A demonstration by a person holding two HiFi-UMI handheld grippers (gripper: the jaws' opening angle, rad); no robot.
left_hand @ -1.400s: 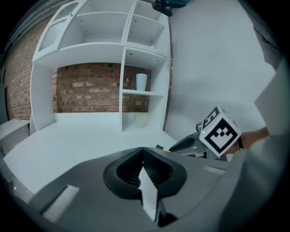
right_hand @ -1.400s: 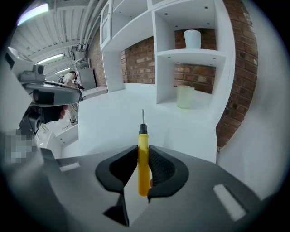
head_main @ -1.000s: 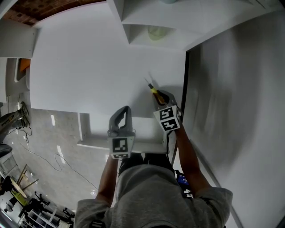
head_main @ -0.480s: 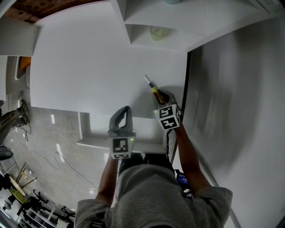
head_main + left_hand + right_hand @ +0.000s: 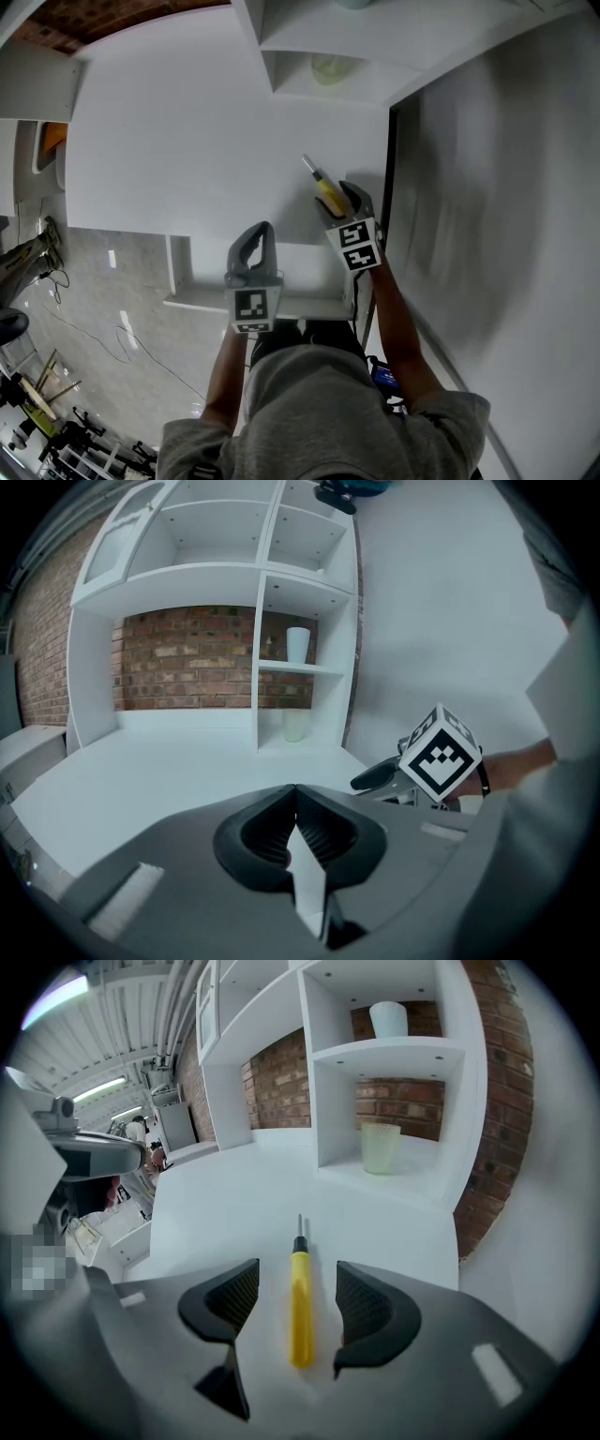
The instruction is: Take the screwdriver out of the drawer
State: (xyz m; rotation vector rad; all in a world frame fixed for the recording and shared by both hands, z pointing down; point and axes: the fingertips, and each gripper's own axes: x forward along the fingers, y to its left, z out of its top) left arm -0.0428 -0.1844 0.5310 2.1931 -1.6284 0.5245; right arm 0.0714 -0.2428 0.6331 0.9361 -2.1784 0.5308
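Observation:
A yellow-handled screwdriver (image 5: 301, 1316) lies flat on the white countertop (image 5: 187, 159), tip pointing away from me. My right gripper (image 5: 295, 1271) straddles its handle; the jaws are opening and the pads stand clear of it on both sides. In the head view the screwdriver (image 5: 324, 190) shows just ahead of the right gripper (image 5: 343, 201). My left gripper (image 5: 296, 791) is shut on nothing and hovers over the open white drawer (image 5: 178, 272) at the counter's front edge; it also shows in the head view (image 5: 257, 242).
A white shelf unit stands at the back of the counter, with a pale green cup (image 5: 380, 1147) in its lower bay and a white cup (image 5: 388, 1018) above. A white wall (image 5: 487, 187) runs along the right. Cables lie on the floor (image 5: 94, 328) at left.
The right gripper's jaws have spread apart and let go of the screwdriver, which now rests on the countertop. The left gripper has kept still.

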